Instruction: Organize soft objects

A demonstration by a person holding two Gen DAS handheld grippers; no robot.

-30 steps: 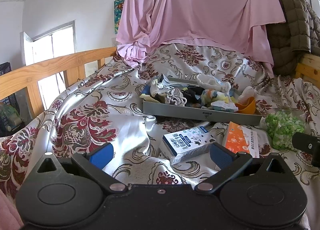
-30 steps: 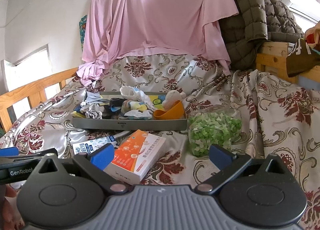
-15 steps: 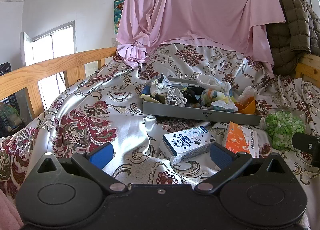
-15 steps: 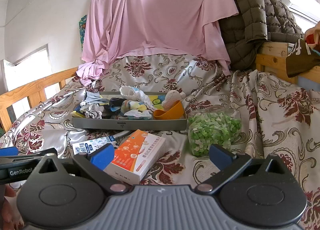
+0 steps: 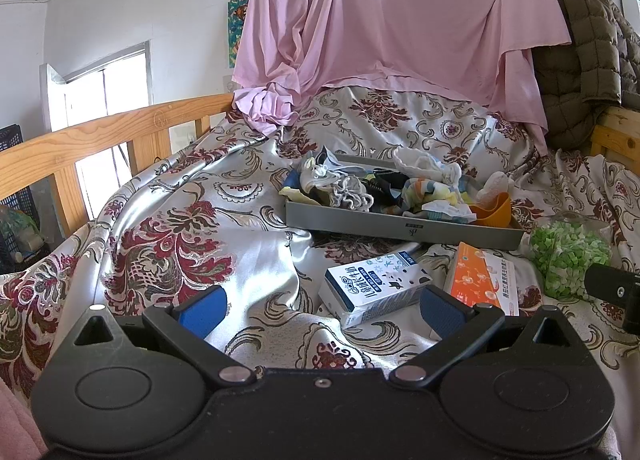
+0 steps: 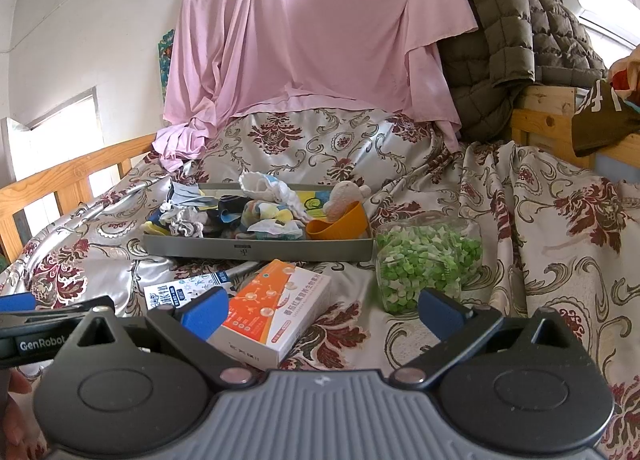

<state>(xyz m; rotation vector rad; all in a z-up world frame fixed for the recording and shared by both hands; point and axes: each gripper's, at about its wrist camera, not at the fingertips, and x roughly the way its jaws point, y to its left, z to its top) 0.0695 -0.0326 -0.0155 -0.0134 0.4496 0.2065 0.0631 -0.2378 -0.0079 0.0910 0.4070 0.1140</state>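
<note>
Nothing looks sorted yet: crumpled socks [image 6: 256,216] fill the grey rectangular tray [image 6: 260,250]; left gripper [image 5: 320,310] and right gripper [image 6: 322,310] hover short of it, jaws apart, empty.

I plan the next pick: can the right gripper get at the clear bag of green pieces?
Probably yes: the right gripper is open and empty, and the clear bag of green pieces lies just ahead, uncovered.

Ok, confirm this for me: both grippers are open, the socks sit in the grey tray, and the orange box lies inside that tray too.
Not quite. The orange box lies on the bedspread in front of the grey tray, beside the milk carton, not inside it; the right wrist view shows this. The rest holds: left gripper and right gripper are open, and the socks sit in the tray.
</note>
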